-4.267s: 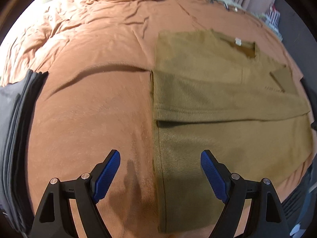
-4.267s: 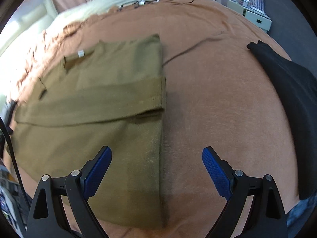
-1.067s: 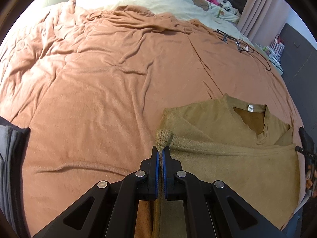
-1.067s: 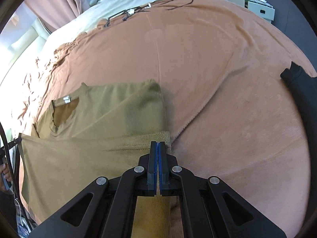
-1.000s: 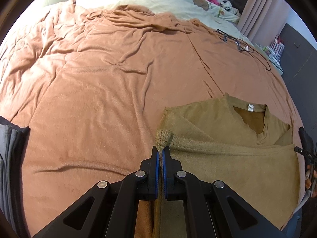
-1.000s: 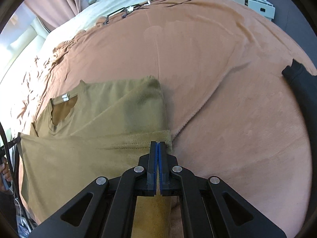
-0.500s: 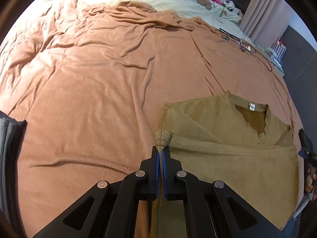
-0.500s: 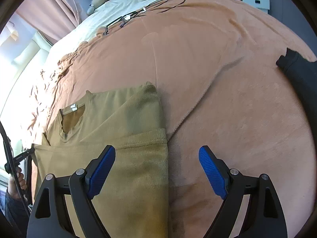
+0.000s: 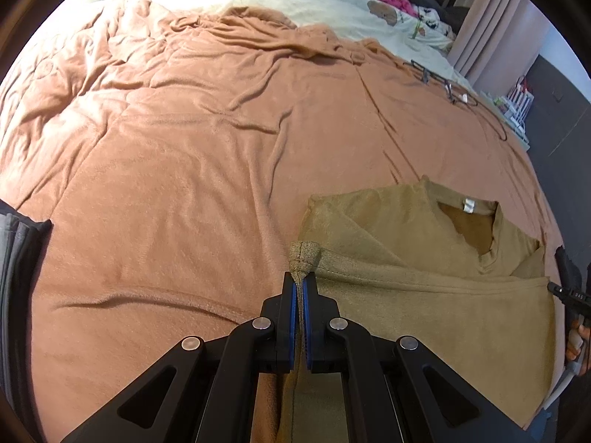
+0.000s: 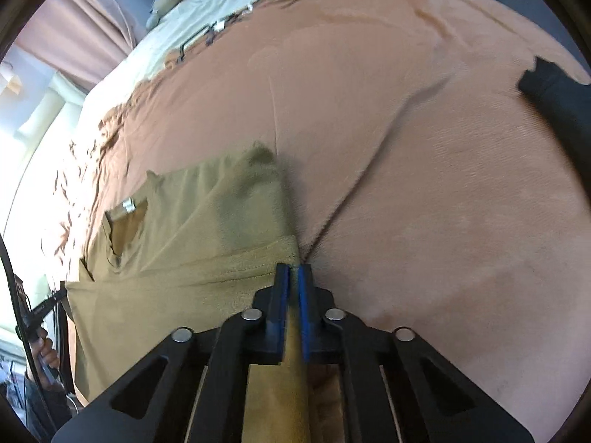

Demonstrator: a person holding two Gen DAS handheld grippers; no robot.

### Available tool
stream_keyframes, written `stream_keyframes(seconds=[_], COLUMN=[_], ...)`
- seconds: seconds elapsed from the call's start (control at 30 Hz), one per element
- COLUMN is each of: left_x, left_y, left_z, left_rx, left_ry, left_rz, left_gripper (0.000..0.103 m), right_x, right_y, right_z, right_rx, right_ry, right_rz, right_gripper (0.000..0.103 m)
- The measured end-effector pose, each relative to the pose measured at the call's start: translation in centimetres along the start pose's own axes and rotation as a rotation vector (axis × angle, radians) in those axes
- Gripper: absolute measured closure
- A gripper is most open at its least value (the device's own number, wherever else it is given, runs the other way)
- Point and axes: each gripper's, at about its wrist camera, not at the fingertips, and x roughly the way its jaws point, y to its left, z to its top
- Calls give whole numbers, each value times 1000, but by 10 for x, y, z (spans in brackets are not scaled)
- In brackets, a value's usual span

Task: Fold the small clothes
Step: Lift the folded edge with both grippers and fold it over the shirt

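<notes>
An olive-brown T-shirt (image 9: 424,295) lies partly folded on a bed covered by an orange-brown fleece blanket (image 9: 184,147), its neckline and white neck label (image 9: 468,205) pointing toward the head of the bed. The left gripper (image 9: 300,288) has its 2 blue-padded fingers (image 9: 292,306) pressed together on a bunched corner of the shirt's hem, a small knob of fabric standing up just past the tips. In the right wrist view, the right gripper (image 10: 290,277) sits at the opposite corner of the same hem; its fingers (image 10: 282,288) stand almost closed with a narrow gap between the pads, and shirt fabric runs through that gap, though whether they are actually pinching it cannot be told. The hem edge stretches across the shirt's body between the 2 grippers. A dark garment (image 10: 557,92) lies well apart at the right edge of the blanket, and a stack of grey folded clothes (image 9: 14,258) sits at the far left edge. Cream bedding (image 9: 295,0) with soft toys lies beyond the blanket. A hand (image 9: 578,339) shows at the edge of the left wrist view.
</notes>
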Motion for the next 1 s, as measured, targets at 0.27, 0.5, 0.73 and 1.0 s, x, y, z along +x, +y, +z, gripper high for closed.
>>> stream_keyframes(seconds=[0.27,0.5,0.73,1.0], left_x=[-28,-55,-55,-14], left_y=[-11,-20,-23,-24], left_z=[6,21,53,78], left_rx=[20,36,27,28], left_ry=[-48,-115,-138,-90], left_rz=[-11,6,30,79], left_gripper=[100,100,100,100], right_x=[-43,-73,-71,-21], right_y=[12,30,48,58], right_z=[-10,-11,5,35], right_rx=[-37,-61,-86,-109], right_ry=[-98,-185,-218,-176], right_rz=[-4,-6,-24,-64], right_gripper=[103,103,103,103])
